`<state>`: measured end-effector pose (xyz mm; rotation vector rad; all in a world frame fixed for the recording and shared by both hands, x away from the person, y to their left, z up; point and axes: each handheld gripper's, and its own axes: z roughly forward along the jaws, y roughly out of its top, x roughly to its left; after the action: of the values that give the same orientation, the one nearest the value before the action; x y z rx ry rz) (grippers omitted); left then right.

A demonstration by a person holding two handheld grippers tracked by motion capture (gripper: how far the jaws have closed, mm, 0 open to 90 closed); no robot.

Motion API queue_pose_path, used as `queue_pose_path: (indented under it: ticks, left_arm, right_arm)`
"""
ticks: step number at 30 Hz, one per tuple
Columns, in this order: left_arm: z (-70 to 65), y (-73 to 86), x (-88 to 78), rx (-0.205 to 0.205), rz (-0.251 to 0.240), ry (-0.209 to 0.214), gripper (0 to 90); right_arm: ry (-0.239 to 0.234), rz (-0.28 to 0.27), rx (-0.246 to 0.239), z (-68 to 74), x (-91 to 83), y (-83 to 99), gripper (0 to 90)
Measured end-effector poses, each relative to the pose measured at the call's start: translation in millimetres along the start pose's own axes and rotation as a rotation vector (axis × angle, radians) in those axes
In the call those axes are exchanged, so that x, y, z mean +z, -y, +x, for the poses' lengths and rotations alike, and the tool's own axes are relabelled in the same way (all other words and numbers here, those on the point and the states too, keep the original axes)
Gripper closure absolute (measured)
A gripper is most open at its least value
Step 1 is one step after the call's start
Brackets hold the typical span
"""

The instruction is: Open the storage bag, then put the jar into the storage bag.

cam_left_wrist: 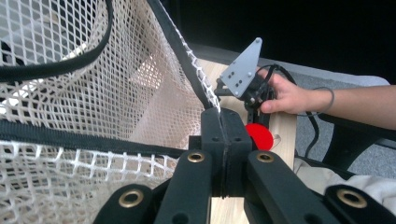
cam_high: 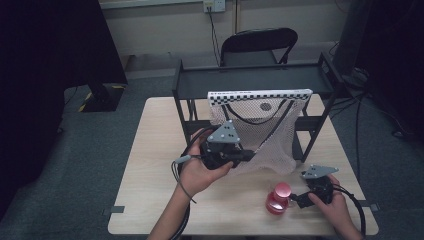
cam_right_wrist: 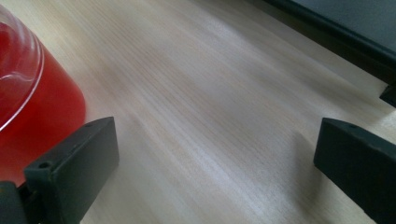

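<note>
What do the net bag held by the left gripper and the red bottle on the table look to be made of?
Net bag: soft white woven mesh, probably synthetic cord, edged with black fabric trim; it sags and you can see through it. The left gripper is shut on that trim.
Red bottle: looks like clear glossy plastic holding red liquid, with an opaque red cap; glass can't be ruled out.

From my side, the rack (cam_high: 320, 90) stands at the table's (cam_high: 150, 160) far half, a chair (cam_high: 260, 45) behind it. The net bag (cam_high: 265, 135) hangs from the rack's front. The bottle (cam_high: 278, 199) stands on the table before the bag, rightward.
</note>
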<state>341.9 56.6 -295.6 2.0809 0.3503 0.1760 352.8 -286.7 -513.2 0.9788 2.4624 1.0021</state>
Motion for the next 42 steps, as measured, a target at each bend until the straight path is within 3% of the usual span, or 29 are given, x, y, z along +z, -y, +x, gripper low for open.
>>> queue_pose_path:
  ticks: [4, 23, 36, 39, 42]
  left_arm:
    - [1.0, -0.6, -2.1, -0.005, -0.012, 0.022, 89.8]
    - [-1.2, -5.0, -9.6, 0.003, -0.04, 0.036, 89.8]
    - [2.6, -2.9, -9.5, -0.004, -0.031, 0.035, 89.8]
    - [4.2, -1.4, -7.2, -0.009, -0.025, 0.034, 89.8]
    - [5.0, -0.7, -5.2, -0.013, -0.019, 0.034, 89.8]
  right_arm:
    - [0.0, 0.0, 0.0, 0.0, 0.0, 0.0, 0.0]
    - [0.0, 0.0, 0.0, 0.0, 0.0, 0.0, 0.0]
    - [-0.004, -0.001, -0.009, -1.3, -2.6, 2.3, 0.0]
    - [0.029, 0.003, 0.02, -4.6, -9.5, 6.1, 3.2]
    - [0.034, -0.008, 0.035, -6.5, -14.8, 7.8, 1.5]
